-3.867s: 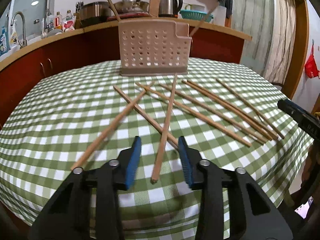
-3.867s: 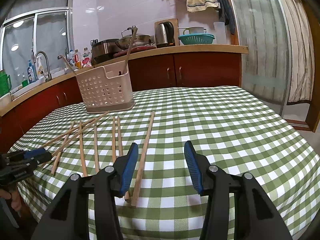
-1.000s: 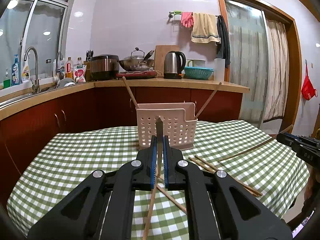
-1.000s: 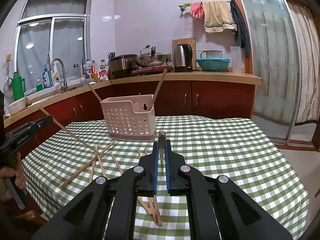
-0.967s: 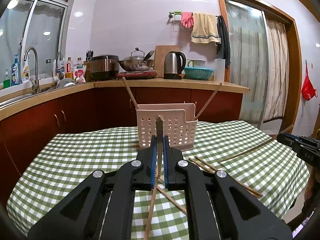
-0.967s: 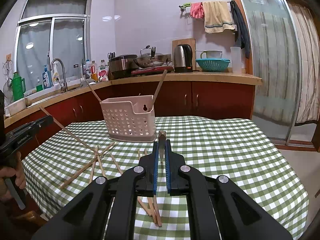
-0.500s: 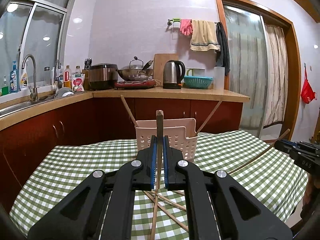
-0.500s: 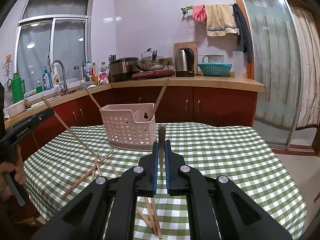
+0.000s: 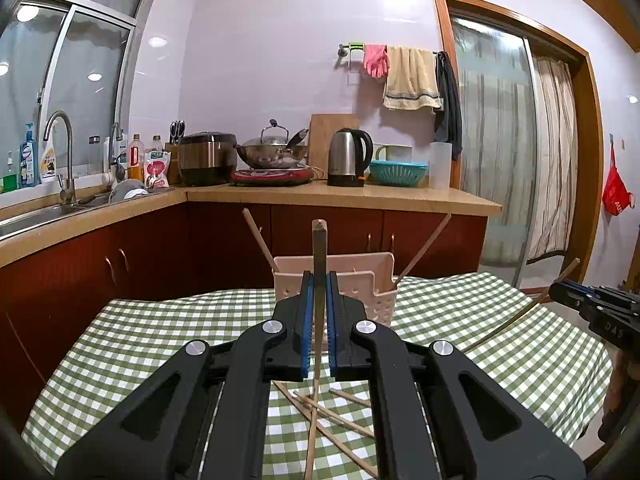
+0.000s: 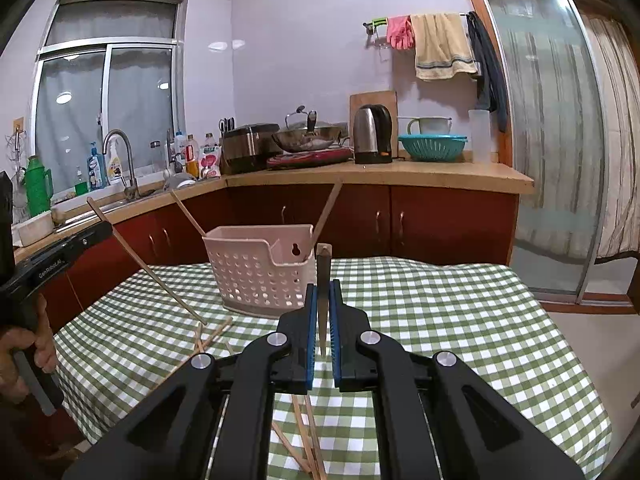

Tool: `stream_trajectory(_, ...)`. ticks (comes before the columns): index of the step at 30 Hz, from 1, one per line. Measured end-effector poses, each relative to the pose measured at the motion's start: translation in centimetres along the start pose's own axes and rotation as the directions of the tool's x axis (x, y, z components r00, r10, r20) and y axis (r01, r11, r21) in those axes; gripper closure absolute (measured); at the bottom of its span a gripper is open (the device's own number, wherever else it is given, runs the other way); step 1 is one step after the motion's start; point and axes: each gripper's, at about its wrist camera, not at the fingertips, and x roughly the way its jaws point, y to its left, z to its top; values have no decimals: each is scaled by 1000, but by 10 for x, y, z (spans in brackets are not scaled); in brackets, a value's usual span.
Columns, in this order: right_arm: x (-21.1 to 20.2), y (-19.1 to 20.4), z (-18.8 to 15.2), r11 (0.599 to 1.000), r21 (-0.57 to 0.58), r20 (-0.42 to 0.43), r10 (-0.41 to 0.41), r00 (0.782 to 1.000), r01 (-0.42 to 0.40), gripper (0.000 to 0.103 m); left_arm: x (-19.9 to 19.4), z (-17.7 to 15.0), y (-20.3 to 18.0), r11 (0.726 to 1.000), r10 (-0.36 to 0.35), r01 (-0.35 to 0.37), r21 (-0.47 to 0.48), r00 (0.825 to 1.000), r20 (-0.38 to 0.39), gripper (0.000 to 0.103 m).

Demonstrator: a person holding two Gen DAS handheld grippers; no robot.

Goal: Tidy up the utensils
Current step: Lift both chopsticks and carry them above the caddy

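My left gripper (image 9: 319, 280) is shut on a wooden chopstick (image 9: 319, 248), held above the table and pointing toward the pink perforated utensil basket (image 9: 376, 280). My right gripper (image 10: 323, 286) is shut on another chopstick (image 10: 323, 268), lifted above the table, with the basket (image 10: 256, 276) ahead and to the left. Two chopsticks lean out of the basket (image 10: 326, 210). Several loose chopsticks (image 9: 328, 412) lie on the checked tablecloth below the grippers; they also show in the right wrist view (image 10: 304, 440). In the right wrist view the left gripper (image 10: 60, 256) shows at the left edge with its chopstick slanting down.
The table with a green-checked cloth (image 10: 460, 320) fills the foreground. A red-brown kitchen counter (image 9: 340, 196) runs behind it with a kettle (image 9: 348, 158), wok, rice cooker and sink (image 9: 36, 216). A glass door (image 9: 492, 160) stands at the right.
Both grippers, each gripping a chopstick since a second ago, have risen and tilted upward, so more wall and less table shows. 3.9 s ago both were open over chopsticks lying on the table.
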Motion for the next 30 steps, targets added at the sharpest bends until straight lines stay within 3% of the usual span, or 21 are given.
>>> stream_trajectory(5, -2, 1, 15, 999, 18, 18, 34, 999, -34, 96, -2, 16, 5, 1000, -9, 9, -17, 1000, 14, 97)
stream_trajectory(17, -7, 15, 80, 993, -29, 159, 118, 980, -115, 96, -6, 72, 15, 1000, -3, 5, -15, 991, 134, 97)
stream_trajectory(23, 17, 16, 108, 989, -42, 201, 144, 969, -139, 96, 6, 100, 15, 1000, 5, -8, 16, 979, 202, 97)
stream_trajectory(30, 61, 19, 125, 988, -58, 180, 154, 972, -146, 96, 46, 112, 20, 1000, 11, -14, 13, 981, 194, 97)
